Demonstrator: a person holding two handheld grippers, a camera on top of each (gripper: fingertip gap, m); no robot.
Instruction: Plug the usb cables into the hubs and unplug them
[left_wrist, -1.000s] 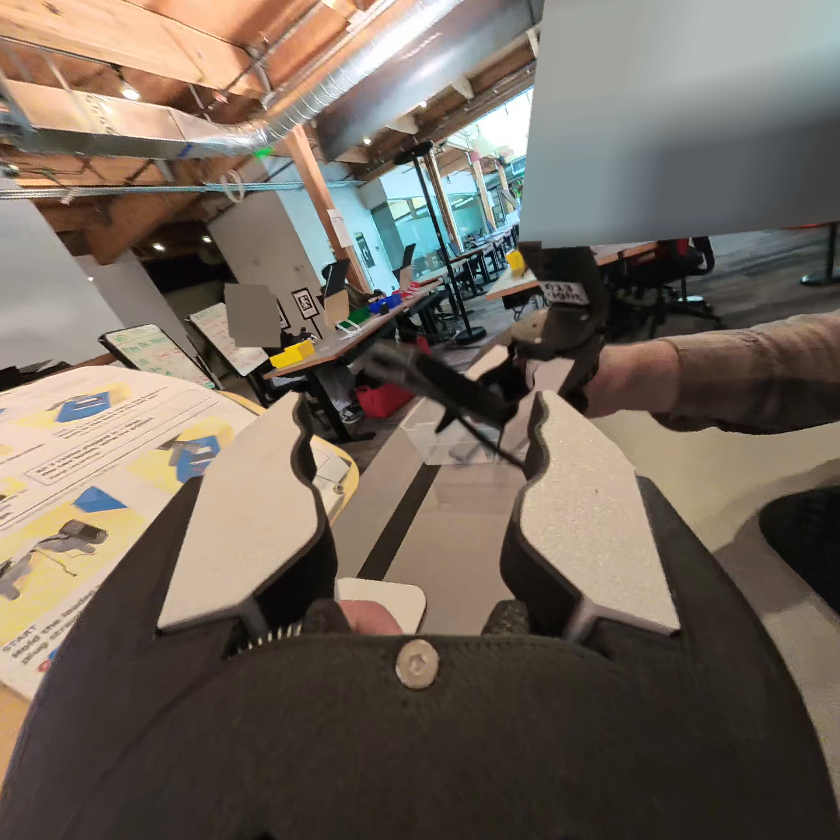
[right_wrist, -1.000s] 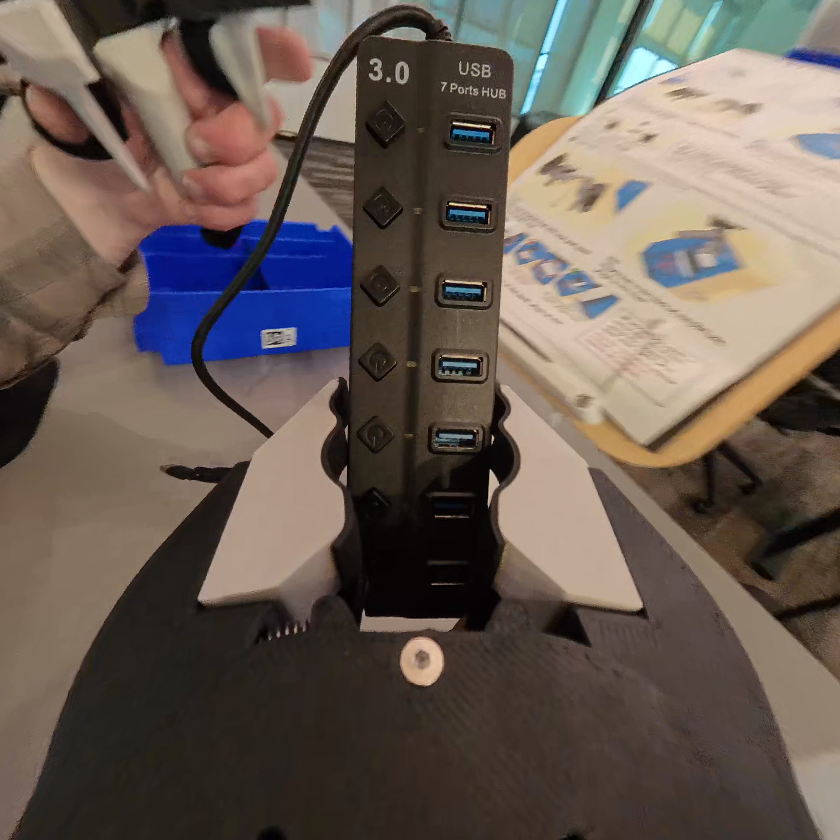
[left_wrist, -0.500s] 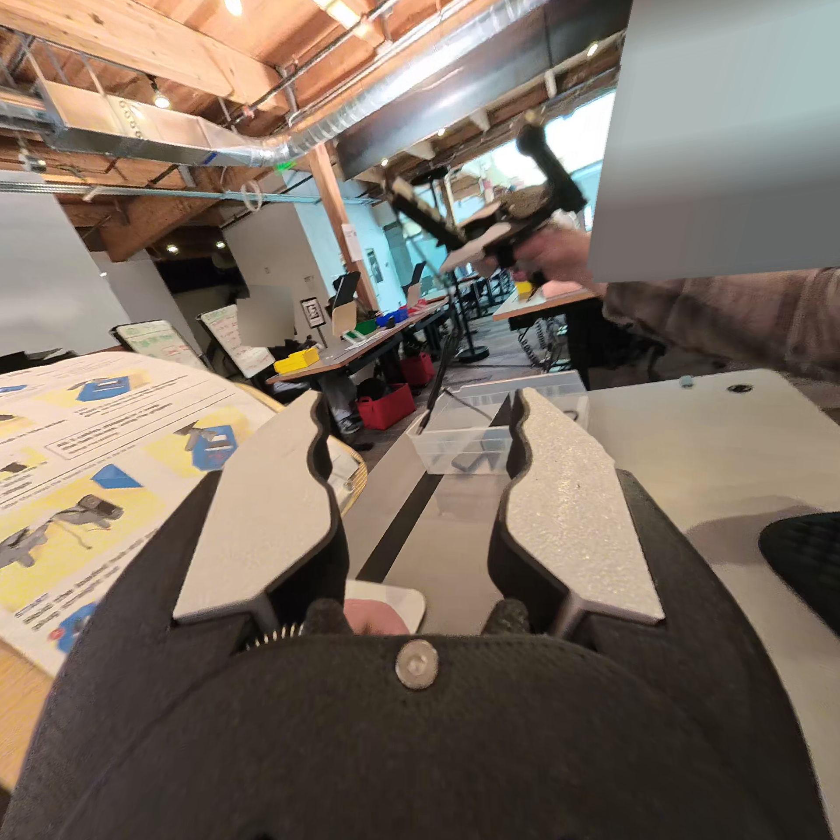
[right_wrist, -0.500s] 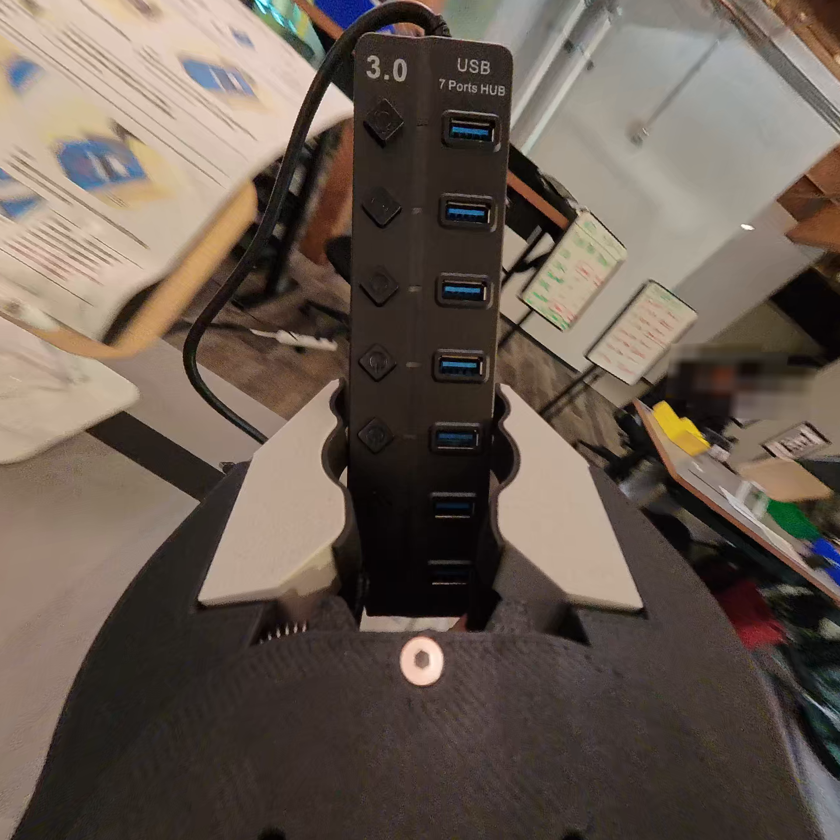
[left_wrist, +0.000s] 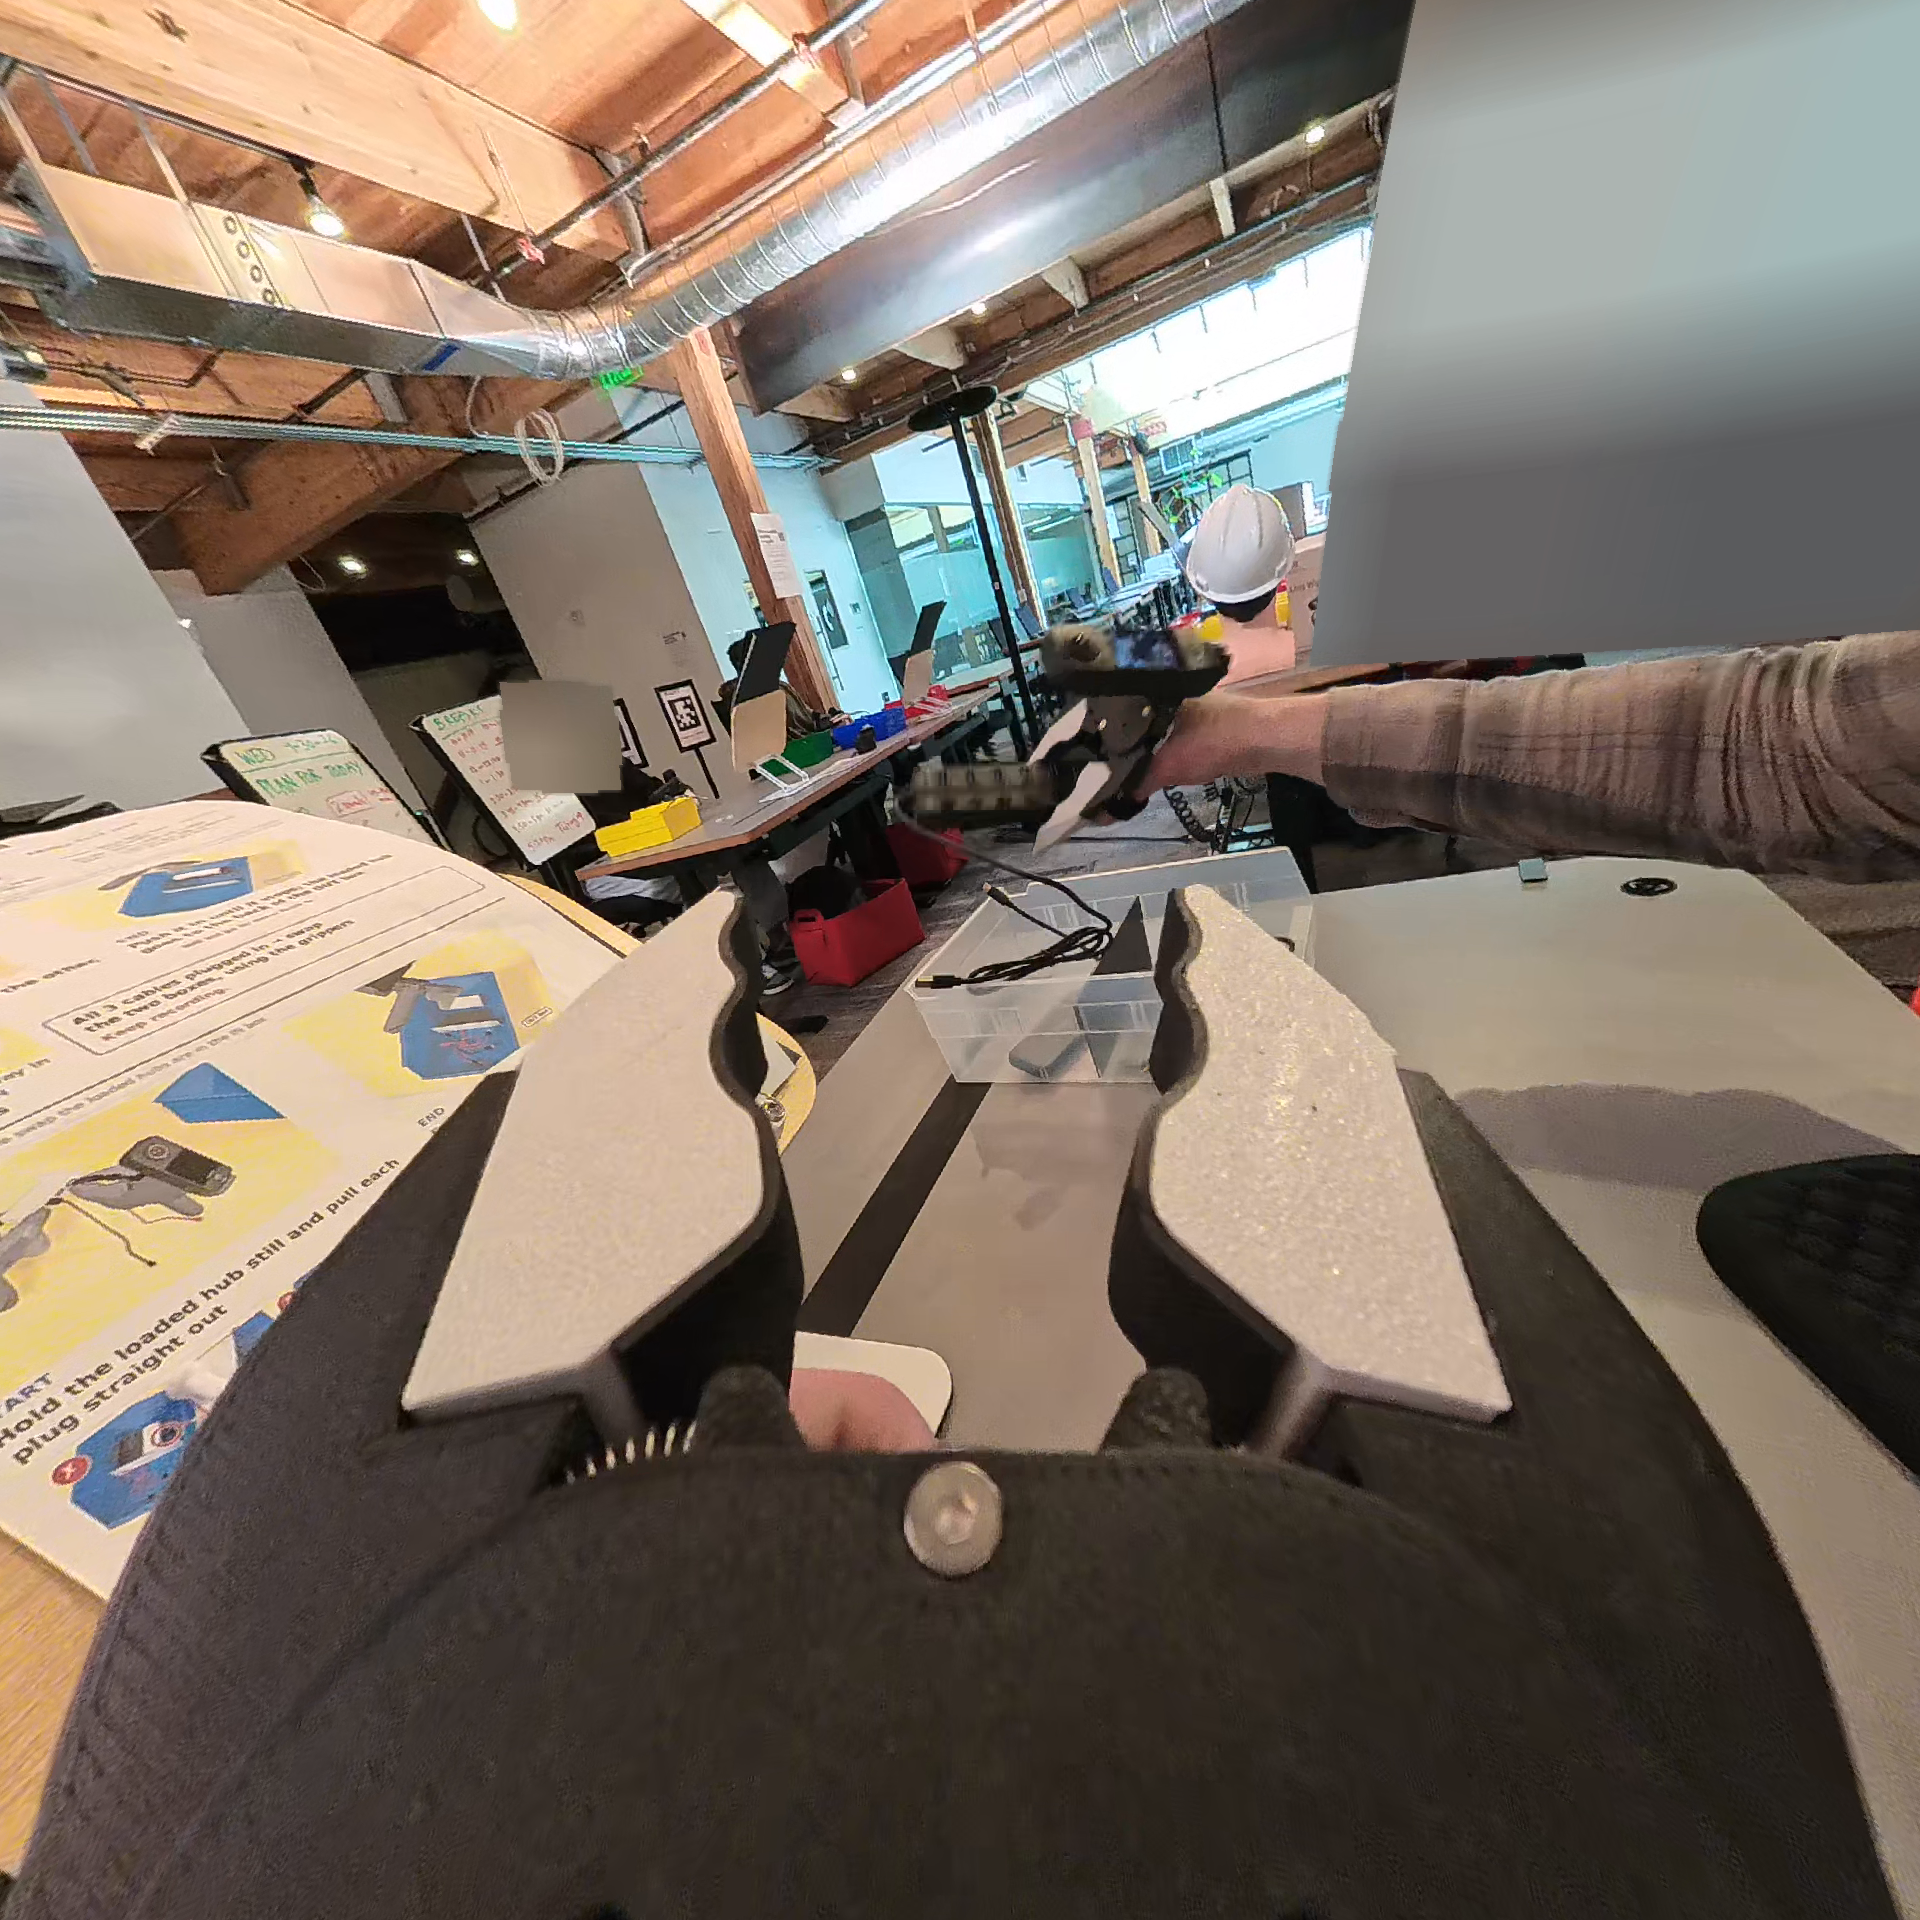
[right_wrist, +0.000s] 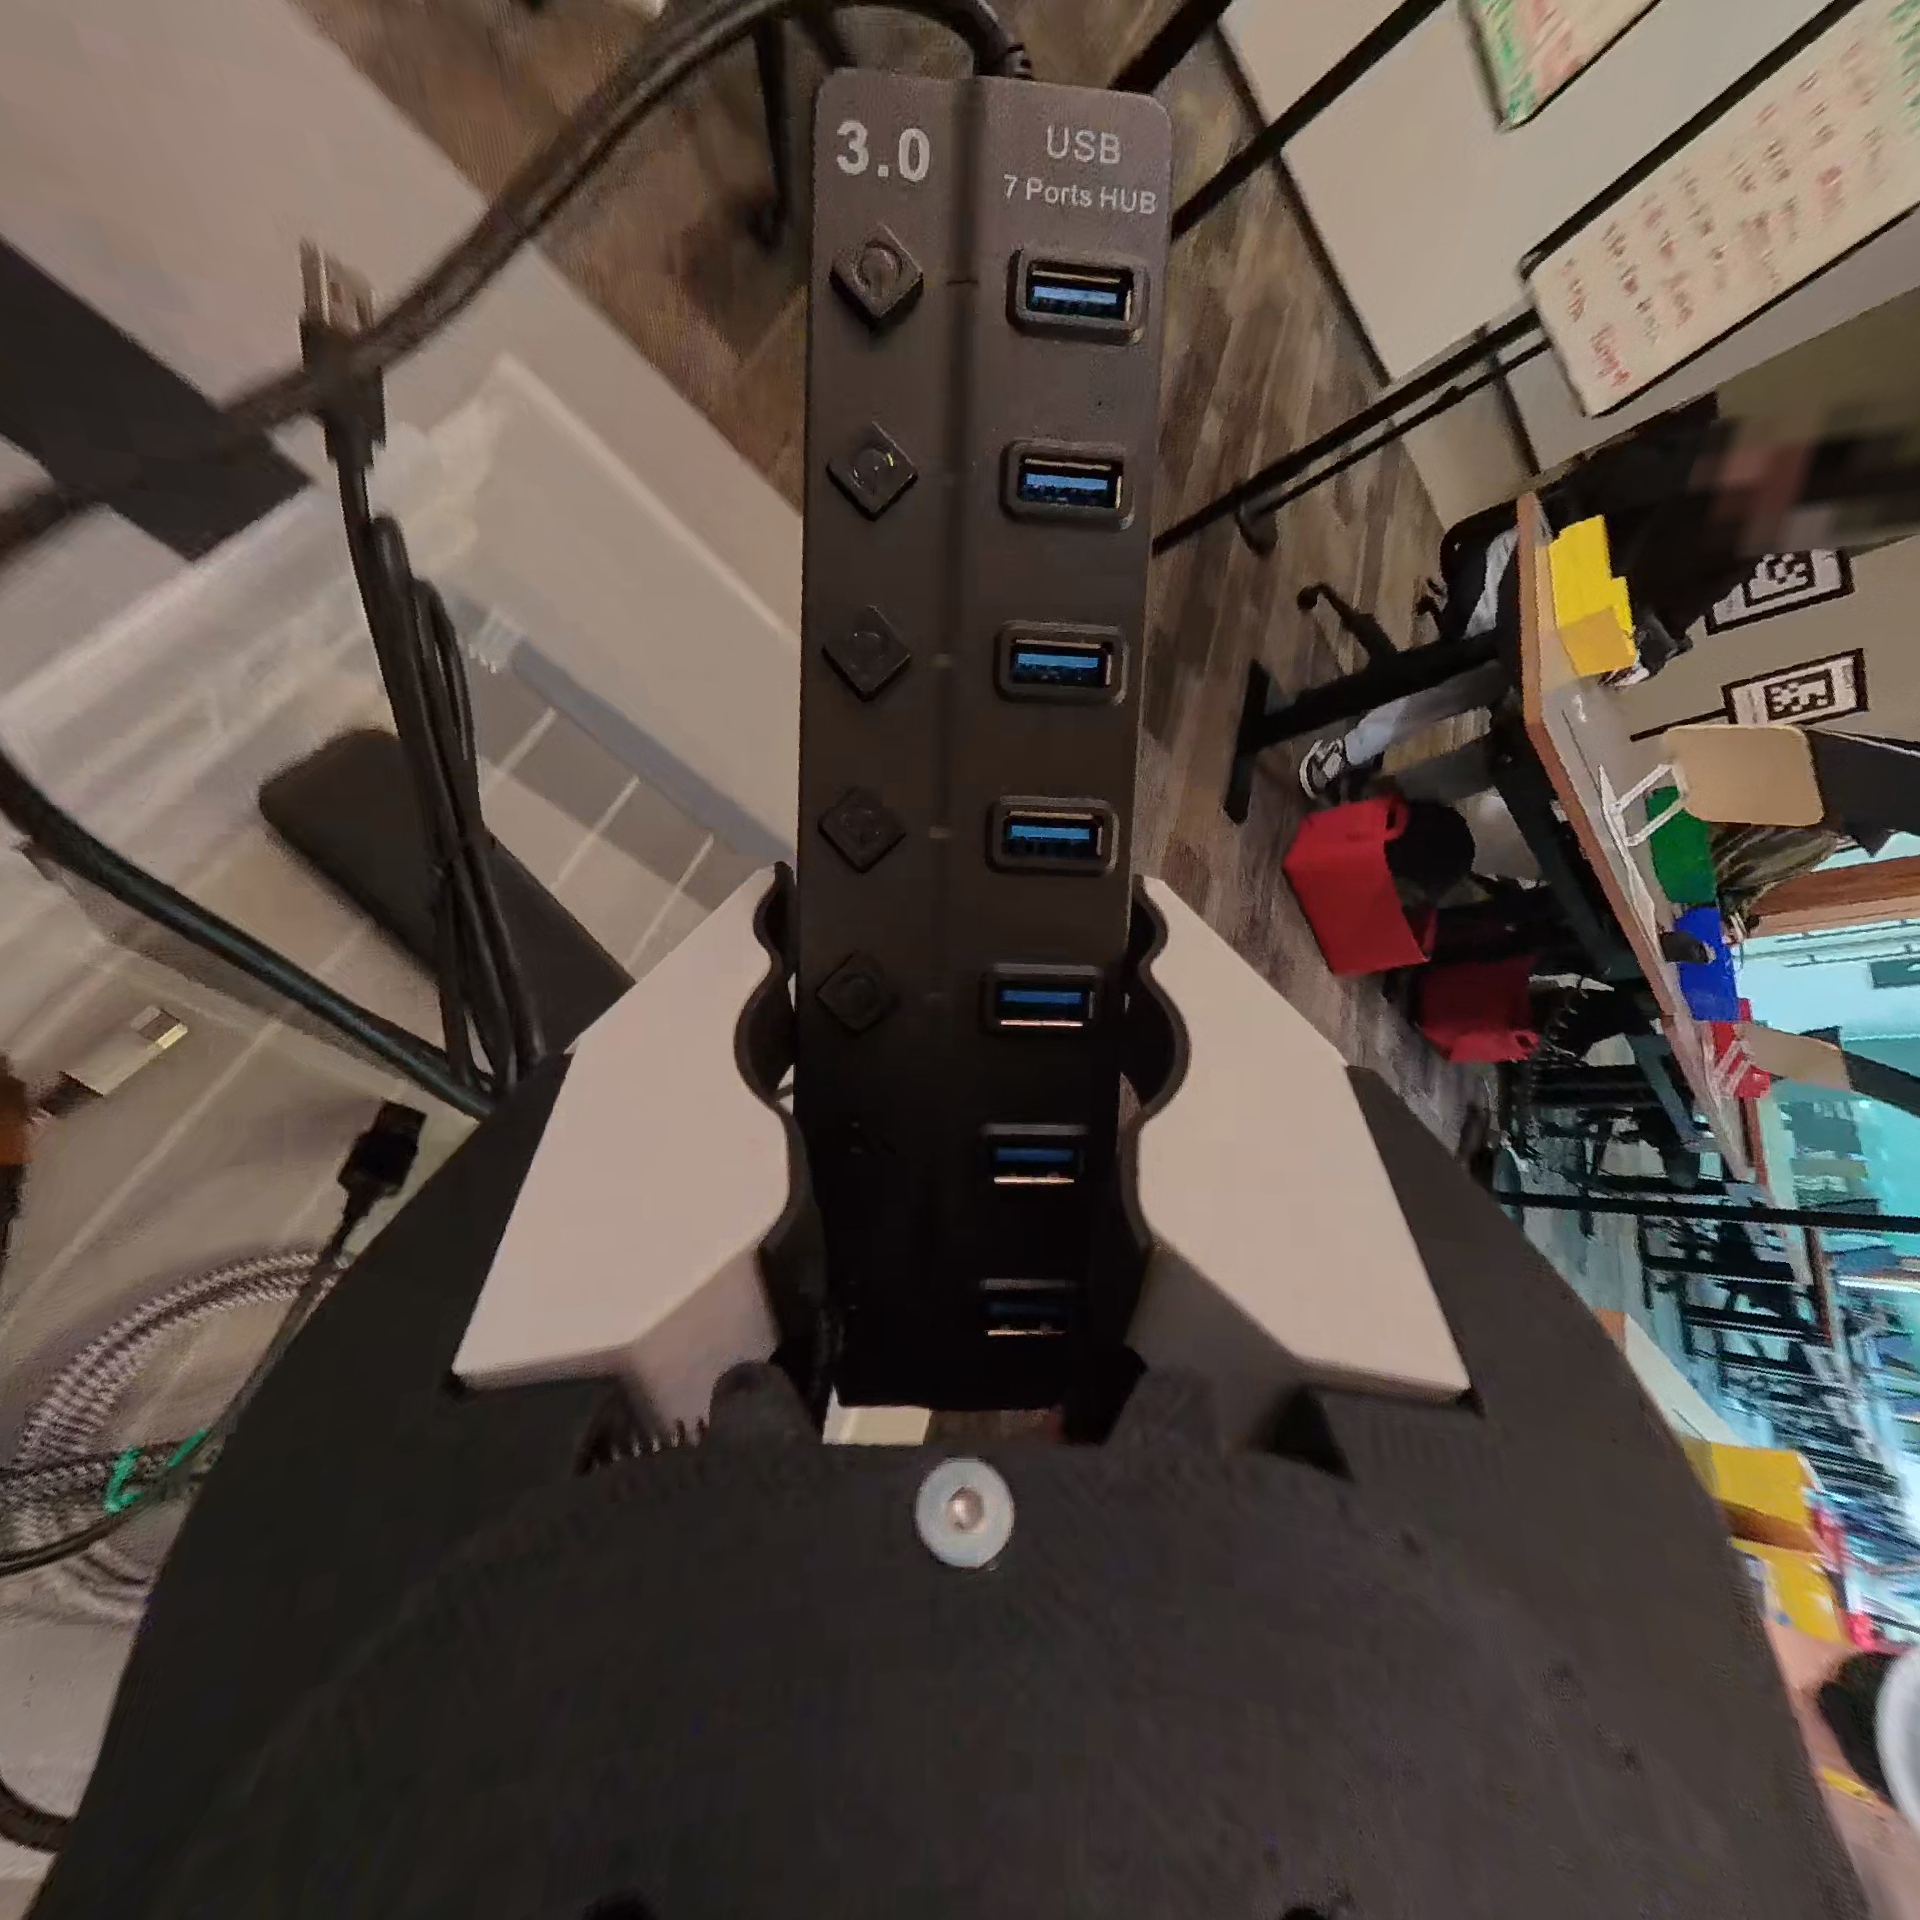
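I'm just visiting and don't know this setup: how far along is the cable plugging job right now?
It looks early. Done: the right gripper is shut on the black hub, held above the clear bin. In hand: only that hub; the left gripper is open and empty. Left: every blue port in view is empty, and loose cables lie in the bin, so the plugging and unplugging both appear ahead.

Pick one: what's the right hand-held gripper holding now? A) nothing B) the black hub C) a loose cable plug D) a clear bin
B: in the right wrist view the right hand-held gripper is shut on the lower part of the black hub, whose visible ports are all empty.
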